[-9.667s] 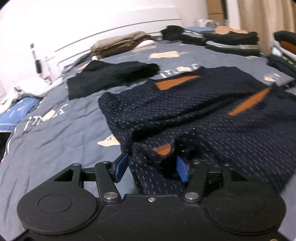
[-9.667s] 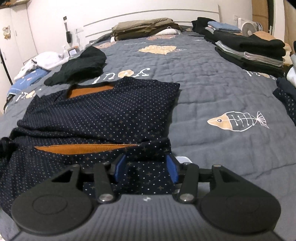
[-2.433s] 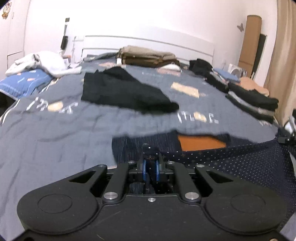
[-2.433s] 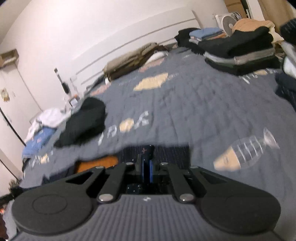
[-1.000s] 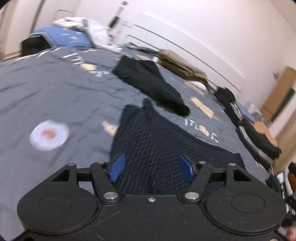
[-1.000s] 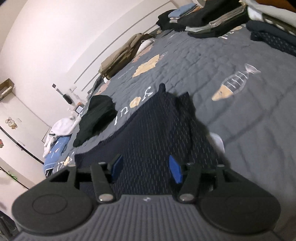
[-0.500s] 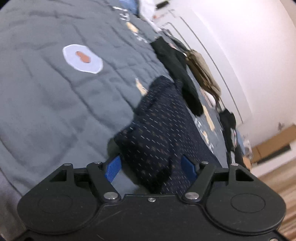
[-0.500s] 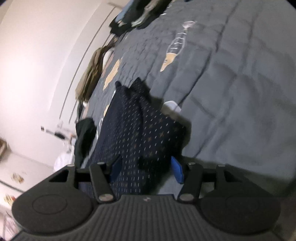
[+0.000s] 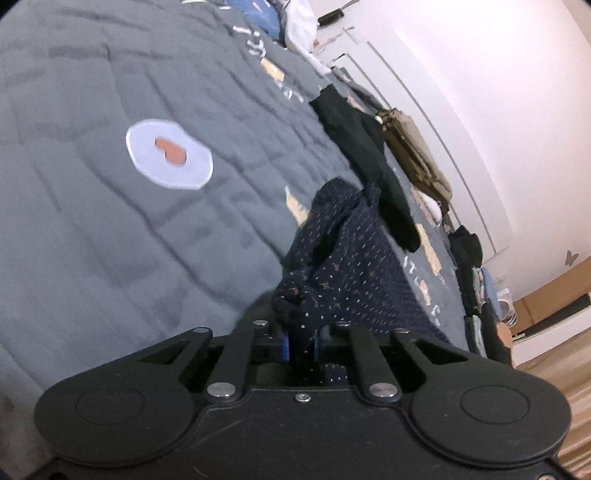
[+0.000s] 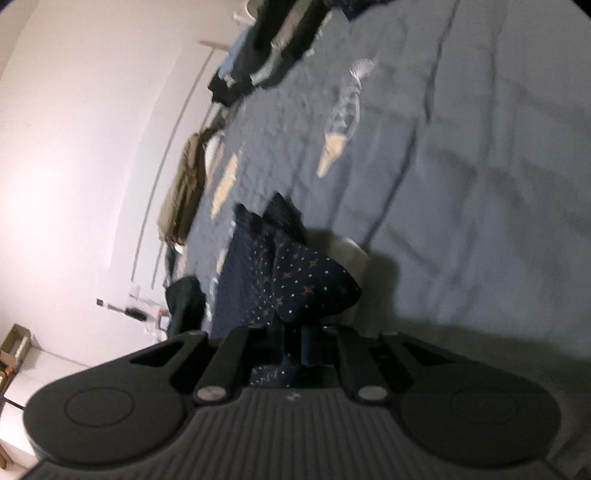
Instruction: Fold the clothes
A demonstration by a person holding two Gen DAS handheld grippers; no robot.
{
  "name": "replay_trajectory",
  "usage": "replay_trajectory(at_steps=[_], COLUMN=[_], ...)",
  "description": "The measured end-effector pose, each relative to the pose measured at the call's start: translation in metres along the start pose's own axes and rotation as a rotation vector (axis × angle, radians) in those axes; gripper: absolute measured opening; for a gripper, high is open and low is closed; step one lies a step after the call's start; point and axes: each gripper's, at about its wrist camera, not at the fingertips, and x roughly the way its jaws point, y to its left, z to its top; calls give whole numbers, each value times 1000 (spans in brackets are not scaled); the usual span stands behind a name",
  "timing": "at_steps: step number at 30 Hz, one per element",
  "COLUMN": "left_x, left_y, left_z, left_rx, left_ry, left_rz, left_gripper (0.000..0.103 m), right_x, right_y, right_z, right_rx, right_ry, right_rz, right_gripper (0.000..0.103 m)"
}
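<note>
A navy dotted garment (image 9: 354, 266) lies folded into a long strip on the grey bedspread (image 9: 92, 206). My left gripper (image 9: 301, 341) is shut on its bunched near-left corner. In the right wrist view the same navy garment (image 10: 295, 280) bulges up ahead of my right gripper (image 10: 301, 341), which is shut on its near-right corner. Both views are rolled sideways. The fabric hides the pads of both grippers.
A black garment (image 9: 369, 162) lies just beyond the navy one. Folded olive clothes (image 9: 413, 155) sit by the headboard, and stacks of folded clothes (image 10: 269, 48) line the bed's right side. White laundry (image 9: 299, 22) is heaped at the far left corner.
Both grippers went from open around the garment's near corners to shut on them. Both cameras have rolled further sideways, and the fabric now bunches up at the jaws.
</note>
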Motion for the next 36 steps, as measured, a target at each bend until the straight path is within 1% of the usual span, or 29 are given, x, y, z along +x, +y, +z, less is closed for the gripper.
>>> replay_trajectory(at_steps=[2, 4, 7, 9, 10, 11, 12, 13, 14, 15, 16, 17, 19, 22, 25, 27, 29, 30, 31, 32, 33, 36], left_x=[-14, -27, -18, -7, -2, 2, 4, 6, 7, 8, 9, 10, 14, 21, 23, 23, 24, 24, 25, 27, 27, 19], left_y=[-5, -12, -12, -8, -6, -6, -6, -8, -10, -11, -13, -14, -13, -10, -6, -5, -6, -6, -6, -4, -4, -7], left_z=[6, 10, 9, 3, 0, -4, -8, -12, -16, -19, -23, -27, -31, -31, -27, -25, -24, -23, -23, -22, -22, -20], left_rx=[5, 36, 68, 57, 49, 53, 63, 82, 96, 108, 119, 131, 134, 107, 69, 60, 67, 73, 77, 75, 70, 73], left_ry=[-3, -15, 19, 43, 56, 69, 82, 94, 100, 104, 108, 111, 106, 77, 61, 51, 47, 45, 48, 50, 49, 29], left_rz=[-26, -39, -3, 39, 65, 79, 90, 87, 86, 87, 88, 89, 94, 79, 51, 37, 36, 39, 41, 41, 40, 25], left_gripper=[9, 9, 10, 12, 23, 31, 48, 52, 52, 52, 53, 53, 53, 54, 54, 52, 43, 31, 23, 20, 16, 11], right_x=[-9, -17, -16, -10, -6, -2, -2, -3, -3, -3, -3, -3, -3, 2, 8, 13, 16, 17, 17, 18, 17, 10], right_y=[7, 14, 11, 7, 5, 3, 3, 2, 2, 2, 2, 1, 1, 1, -2, -4, -5, -6, -6, -7, -8, -6], right_z=[0, -1, -4, -5, -6, -8, -10, -12, -14, -16, -18, -21, -25, -28, -26, -25, -23, -23, -22, -21, -21, -19], right_rx=[-4, -36, -78, -98, -103, -108, -114, -120, -127, -133, -139, -145, -157, -147, -114, -93, -76, -73, -70, -68, -63, -40], right_ry=[-2, 2, 43, 64, 72, 80, 88, 97, 105, 114, 122, 130, 146, 127, 107, 94, 81, 77, 73, 69, 72, 62], right_rz=[5, -25, -69, -107, -126, -143, -147, -151, -154, -158, -162, -165, -172, -156, -124, -102, -77, -75, -74, -73, -70, -53], right_gripper=[7, 7, 7, 8, 10, 11, 15, 27, 33, 38, 41, 42, 49, 53, 56, 56, 55, 50, 35, 24, 10, 9])
